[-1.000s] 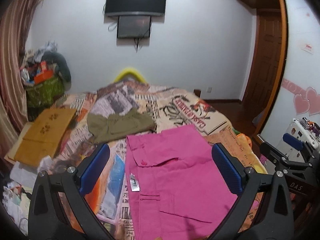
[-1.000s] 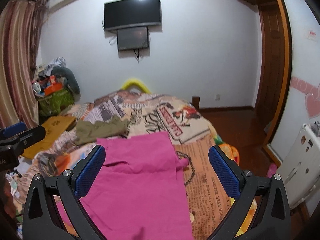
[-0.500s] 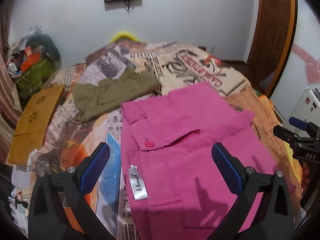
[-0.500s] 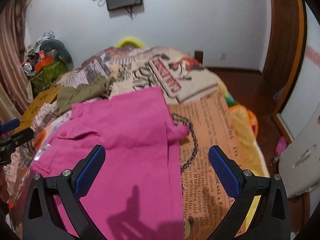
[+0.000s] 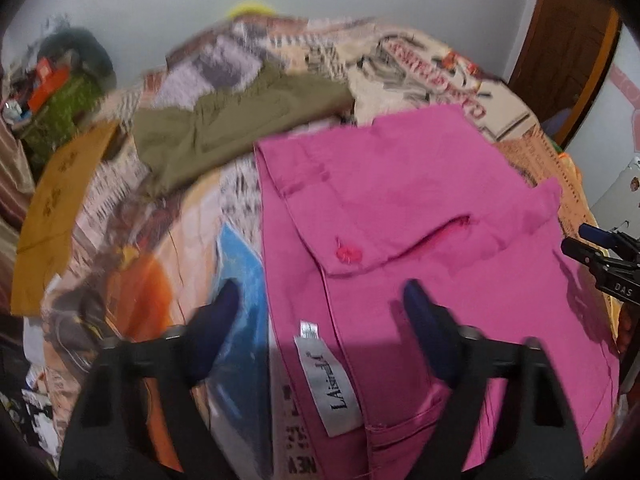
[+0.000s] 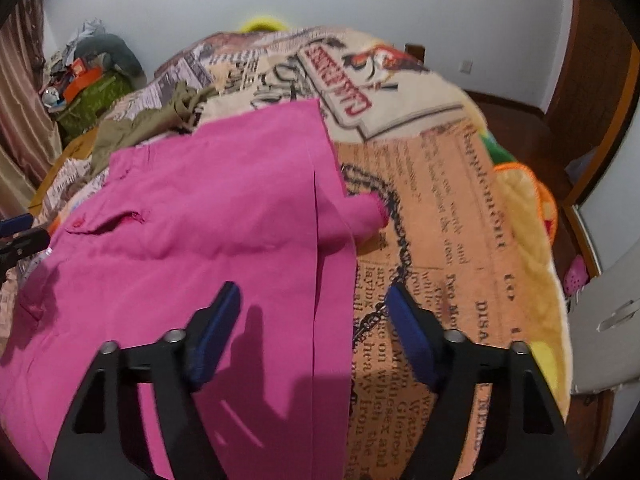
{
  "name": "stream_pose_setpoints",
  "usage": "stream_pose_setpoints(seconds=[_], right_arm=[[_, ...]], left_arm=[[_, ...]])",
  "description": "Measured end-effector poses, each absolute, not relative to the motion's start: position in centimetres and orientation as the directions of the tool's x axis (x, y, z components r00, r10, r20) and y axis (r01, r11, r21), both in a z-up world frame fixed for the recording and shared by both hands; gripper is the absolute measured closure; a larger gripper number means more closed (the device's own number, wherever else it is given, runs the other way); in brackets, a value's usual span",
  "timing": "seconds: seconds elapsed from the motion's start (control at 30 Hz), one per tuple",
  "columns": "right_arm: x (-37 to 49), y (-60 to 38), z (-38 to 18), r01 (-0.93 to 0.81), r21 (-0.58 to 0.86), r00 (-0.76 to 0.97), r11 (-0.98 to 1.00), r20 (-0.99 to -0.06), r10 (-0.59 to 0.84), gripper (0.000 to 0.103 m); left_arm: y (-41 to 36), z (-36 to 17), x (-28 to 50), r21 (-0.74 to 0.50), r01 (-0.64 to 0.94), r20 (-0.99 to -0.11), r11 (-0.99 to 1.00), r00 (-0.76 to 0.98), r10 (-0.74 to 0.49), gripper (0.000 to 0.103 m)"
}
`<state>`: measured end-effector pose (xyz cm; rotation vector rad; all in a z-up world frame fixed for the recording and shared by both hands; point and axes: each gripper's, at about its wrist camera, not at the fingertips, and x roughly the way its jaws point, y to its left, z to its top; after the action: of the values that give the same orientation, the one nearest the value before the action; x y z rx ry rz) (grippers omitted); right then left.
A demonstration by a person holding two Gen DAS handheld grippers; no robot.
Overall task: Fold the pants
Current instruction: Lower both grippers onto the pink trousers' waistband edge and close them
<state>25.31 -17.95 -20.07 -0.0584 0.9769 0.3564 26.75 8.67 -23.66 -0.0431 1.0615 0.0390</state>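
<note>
Your pink pants [image 5: 420, 216] lay spread flat on the bed, waistband toward the left, fly flap turned open with its pink button [image 5: 347, 254] showing and a white label [image 5: 328, 380] near the edge. The cloth looked like matte woven cotton, lightly creased, with a straight seam running down the right side.

Your left gripper [image 5: 320, 308] hung over the waistband edge, jaws closing, its blue pads not yet pressing; the cloth edge and label sat between them. Your right gripper [image 6: 312, 308] was over the pants' right edge, jaws also closing, nothing clamped, one pad above pink fabric and the other above the blanket.

The bed wore a plush blanket [image 6: 460, 208] printed like old newspaper. Olive-green pants [image 5: 224, 128] lay crumpled beyond the pink pair, beside a flat tan cardboard piece [image 5: 60, 208]. White walls, a wooden door [image 5: 568, 40] and a cluttered corner closed the room.
</note>
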Motion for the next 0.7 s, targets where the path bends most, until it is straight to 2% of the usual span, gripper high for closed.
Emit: stream_pose_setpoints(seconds=[0.13, 0.23, 0.3, 0.37, 0.6, 0.63, 0.7], right_arm=[[25.8, -17.7, -20.9, -0.335, 0.127, 0.476, 0.934, -0.833, 0.284, 0.047], [26.3, -17.6, -21.3, -0.362, 0.137, 0.448, 0.922, -0.842, 0.3, 0.059], [26.5, -17.7, -21.6, -0.37, 0.165, 0.425, 0.914, -0.845, 0.324, 0.069], [26.6, -17.7, -21.6, -0.376, 0.178, 0.422, 0.909, -0.841, 0.339, 0.071], [26.4, -17.5, -21.5, -0.398, 0.182, 0.427, 0.899, -0.831, 0.357, 0.093], [26.4, -17.5, -21.5, -0.398, 0.185, 0.427, 0.899, -0.83, 0.36, 0.093], [26.4, -17.5, -21.5, -0.407, 0.197, 0.427, 0.892, -0.822, 0.377, 0.096]], left_arm=[[8.4, -24.2, 26.5, -0.058, -0.053, -0.885, 0.997, 0.465, -0.027, 0.043], [7.8, -24.1, 26.4, -0.056, -0.034, -0.883, 0.998, 0.469, -0.034, 0.051], [7.7, -24.2, 26.5, -0.079, -0.026, -0.89, 0.997, 0.451, -0.059, 0.068], [7.8, -24.4, 26.7, -0.112, -0.024, -0.899, 0.993, 0.428, -0.091, 0.07], [8.8, -25.0, 26.8, -0.185, -0.056, -0.918, 0.981, 0.366, -0.152, 0.07], [8.9, -25.0, 26.8, -0.193, -0.062, -0.918, 0.979, 0.365, -0.158, 0.071], [8.8, -25.0, 26.8, -0.198, -0.059, -0.913, 0.979, 0.375, -0.162, 0.084]])
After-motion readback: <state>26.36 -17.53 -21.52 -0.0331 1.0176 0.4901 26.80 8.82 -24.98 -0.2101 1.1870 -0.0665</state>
